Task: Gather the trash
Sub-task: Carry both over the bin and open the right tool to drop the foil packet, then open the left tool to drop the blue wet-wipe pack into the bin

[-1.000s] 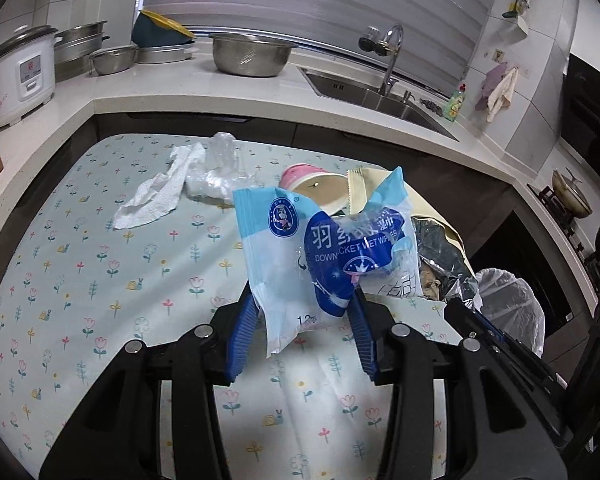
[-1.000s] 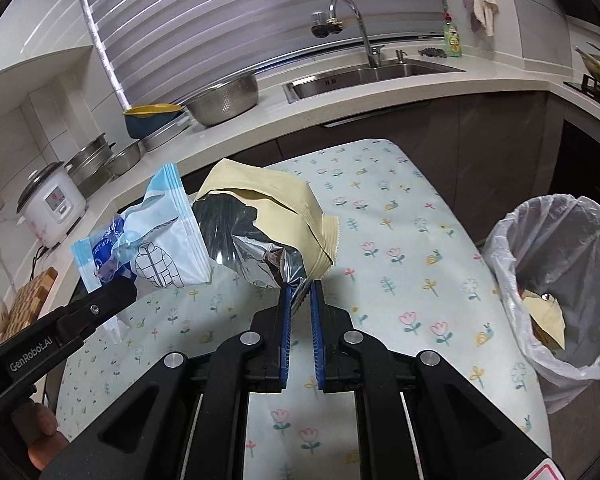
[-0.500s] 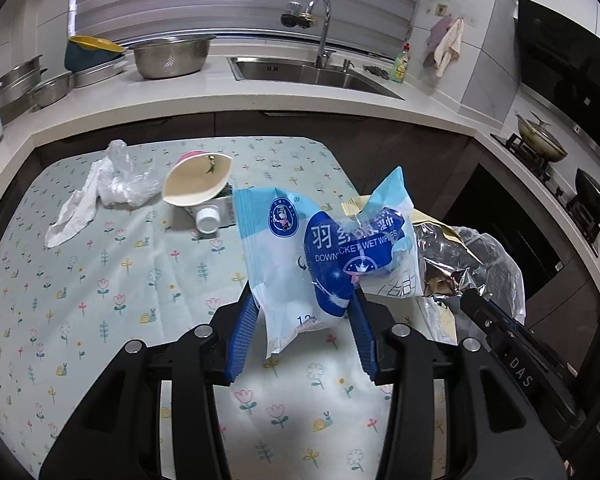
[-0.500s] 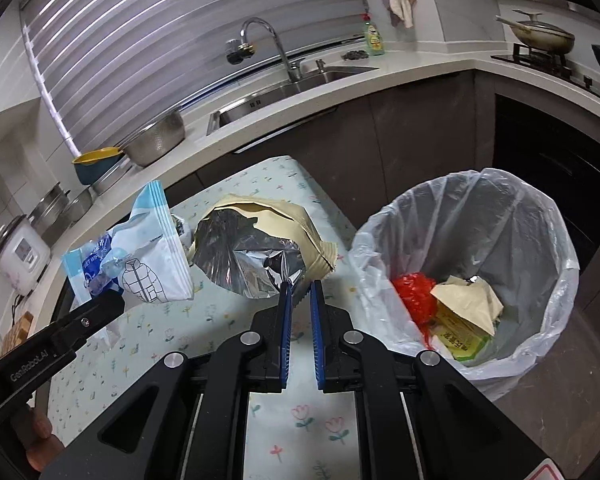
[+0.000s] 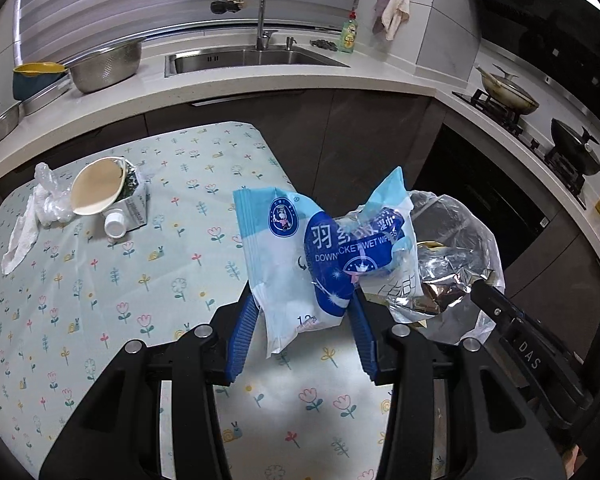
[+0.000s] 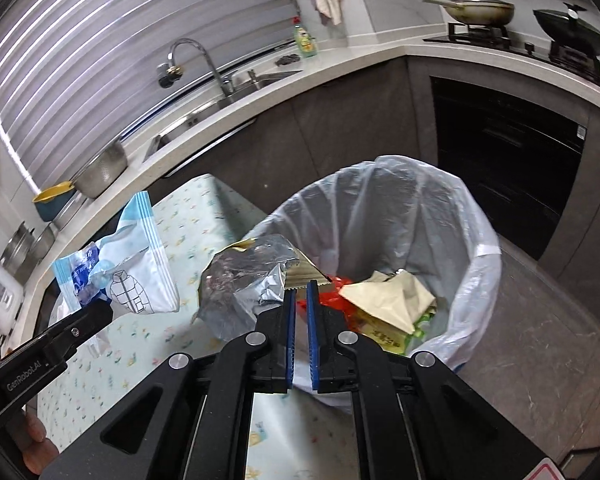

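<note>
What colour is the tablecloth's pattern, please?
Pale mint tablecloth with small multicoloured flowers and snails; left wrist view.

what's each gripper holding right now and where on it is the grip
Left gripper clamps the blue wet wipes pack across its lower half. Right gripper pinches the foil snack bag by its serrated edge.

Two claws [image 5: 300,320] [image 6: 300,292], one wipes pack [image 5: 300,256], one foil bag [image 6: 244,280], one lined bin [image 6: 480,248], one carton [image 5: 134,208].

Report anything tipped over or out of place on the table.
The milk carton lies tipped on its side on the tablecloth, a paper bowl leaning against it, crumpled tissue alongside.
</note>
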The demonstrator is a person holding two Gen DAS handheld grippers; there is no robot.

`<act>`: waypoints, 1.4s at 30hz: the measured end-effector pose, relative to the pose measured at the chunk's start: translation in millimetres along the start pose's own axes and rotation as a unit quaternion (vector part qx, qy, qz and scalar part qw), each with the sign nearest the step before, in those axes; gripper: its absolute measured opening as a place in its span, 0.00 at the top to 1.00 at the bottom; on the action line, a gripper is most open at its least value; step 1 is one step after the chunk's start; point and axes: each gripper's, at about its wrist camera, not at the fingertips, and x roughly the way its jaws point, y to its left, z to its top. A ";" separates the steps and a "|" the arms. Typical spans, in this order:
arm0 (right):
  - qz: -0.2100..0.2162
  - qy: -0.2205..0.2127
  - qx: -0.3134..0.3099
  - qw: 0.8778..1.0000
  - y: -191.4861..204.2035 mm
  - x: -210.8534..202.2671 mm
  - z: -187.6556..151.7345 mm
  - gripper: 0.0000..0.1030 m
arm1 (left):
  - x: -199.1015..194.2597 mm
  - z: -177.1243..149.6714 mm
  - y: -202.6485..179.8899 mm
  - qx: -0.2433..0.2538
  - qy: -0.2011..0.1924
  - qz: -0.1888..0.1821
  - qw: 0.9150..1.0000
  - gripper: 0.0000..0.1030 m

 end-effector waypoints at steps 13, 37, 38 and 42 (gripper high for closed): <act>-0.031 0.005 0.033 0.999 -41.9 10.0 5.1 0.98 | 28.2 3.5 -36.6 0.028 0.022 -0.015 0.999 0.59; -0.037 -0.003 0.034 0.999 -37.9 4.6 8.2 0.74 | 48.9 8.8 -66.2 0.035 0.033 -0.025 0.999 0.29; -0.037 -0.003 0.032 0.999 -35.9 4.2 7.4 0.73 | 48.1 8.9 -63.4 0.032 0.033 -0.024 0.999 0.29; -0.031 -0.003 0.022 0.999 -25.3 3.7 6.6 0.72 | 43.7 9.9 -53.3 0.022 0.029 -0.020 0.999 0.28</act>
